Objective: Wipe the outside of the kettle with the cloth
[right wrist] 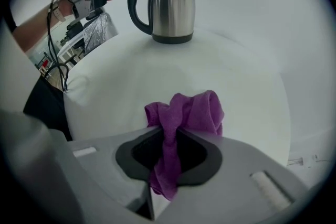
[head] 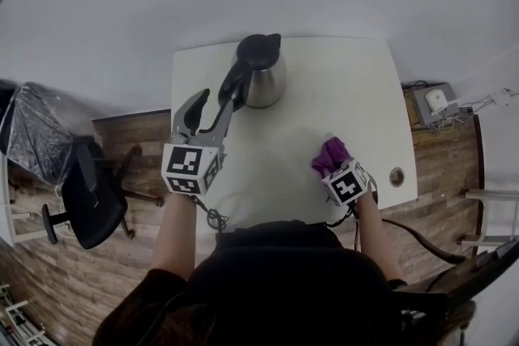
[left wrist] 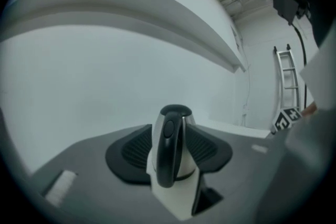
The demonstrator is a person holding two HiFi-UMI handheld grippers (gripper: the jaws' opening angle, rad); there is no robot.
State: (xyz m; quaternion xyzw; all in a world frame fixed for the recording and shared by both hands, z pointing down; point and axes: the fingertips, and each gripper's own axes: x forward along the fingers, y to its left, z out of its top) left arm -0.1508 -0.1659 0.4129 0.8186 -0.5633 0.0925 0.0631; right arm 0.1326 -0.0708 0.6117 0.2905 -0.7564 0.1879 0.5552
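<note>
Head view: kettle (head: 261,73) stands upright at the 12 o'clock end of the white table (head: 324,105), black lid on, handle pointing toward 8 o'clock. Left gripper (head: 219,96) comes in from 7 o'clock, jaws spread. In its own view the handle is framed between the pads without touching either, and in the right gripper view it sits just short of the handle. Right gripper (head: 334,168) is at 4 o'clock on the table, pointing steeply down, pinching the purple cloth (head: 331,153). One fold runs between the pads and the bunched rest rests on the tabletop. Bare tabletop lies between cloth and kettle. The left gripper overlaps the handle side, and the steel wall faces 3 o'clock. Surroundings: round hole (head: 396,176) in the table at 4 o'clock, black chair (head: 89,194) on the wood floor (head: 130,130) at 8 o'clock, grey box (head: 434,103) with cables at 3 o'clock.
</note>
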